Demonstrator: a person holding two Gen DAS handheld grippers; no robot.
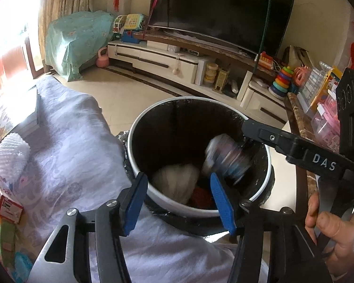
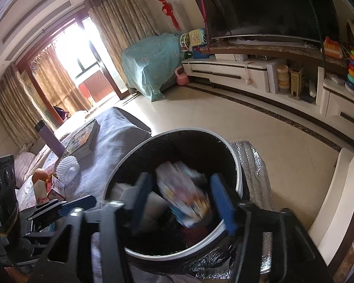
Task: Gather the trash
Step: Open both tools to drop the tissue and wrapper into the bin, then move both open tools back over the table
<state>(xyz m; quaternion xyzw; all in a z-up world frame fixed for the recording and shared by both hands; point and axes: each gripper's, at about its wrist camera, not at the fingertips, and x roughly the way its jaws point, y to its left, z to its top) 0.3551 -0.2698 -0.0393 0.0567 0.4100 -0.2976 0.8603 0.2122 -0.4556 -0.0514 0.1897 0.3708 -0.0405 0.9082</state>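
Observation:
A round white trash bin (image 1: 269, 165) with a black liner stands on the floor beside the covered sofa; it also shows in the right wrist view (image 2: 239, 176). My right gripper (image 2: 180, 197) is open above the bin's mouth, and a colourful crumpled wrapper (image 2: 184, 198) shows blurred between its fingers, falling into the bin. The same wrapper (image 1: 226, 160) shows blurred inside the bin in the left wrist view, below the right gripper's fingers (image 1: 259, 132). My left gripper (image 1: 177, 200) is open and empty over the bin's near rim. A white bag (image 1: 177, 184) lies in the bin.
The sofa with a lilac cover (image 1: 77, 146) holds a white foam net (image 1: 10, 155), a red-white carton (image 1: 8, 208) and an orange fruit (image 2: 41, 174). A TV cabinet (image 1: 167, 61) with toys stands across the tiled floor. A marble-edged table (image 1: 299, 122) is at right.

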